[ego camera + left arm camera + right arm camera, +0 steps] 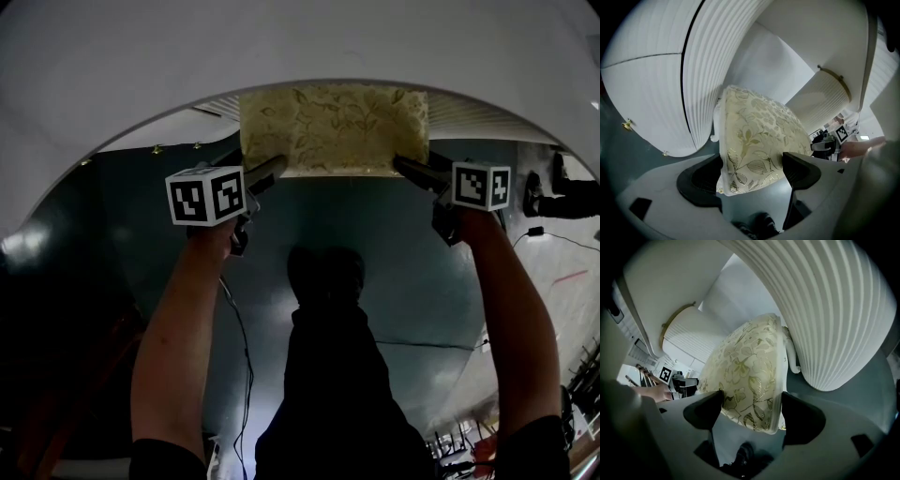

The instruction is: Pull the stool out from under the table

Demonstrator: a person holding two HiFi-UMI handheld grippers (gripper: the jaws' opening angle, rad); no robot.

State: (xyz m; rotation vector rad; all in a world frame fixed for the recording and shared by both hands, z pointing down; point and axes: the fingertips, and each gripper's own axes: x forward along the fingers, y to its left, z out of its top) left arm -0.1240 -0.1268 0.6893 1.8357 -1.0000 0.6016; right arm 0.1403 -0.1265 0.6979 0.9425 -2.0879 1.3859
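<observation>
The stool (333, 127) stands at the near edge of the white round table (281, 47). The front part of its cushion with the leaf pattern shows outside this edge, and the back part is hidden under the table top. The left gripper (267, 176) is at the near left corner of the seat and the right gripper (412, 171) is at the near right corner, both just outside the table edge. In the left gripper view the jaws of the left gripper (752, 171) stand wide apart with the cushion corner (759, 136) between them. In the right gripper view it is the same for the right gripper (752, 408) and its corner (745, 371). The pads seem to lie beside the fabric and not to press on it, so I judge neither gripper is clamped. The long side of the seat runs from one gripper to the other, along the table edge, and both hands are equally near. The pull must go straight away from the table, toward the person, over the grey floor (375, 234).
</observation>
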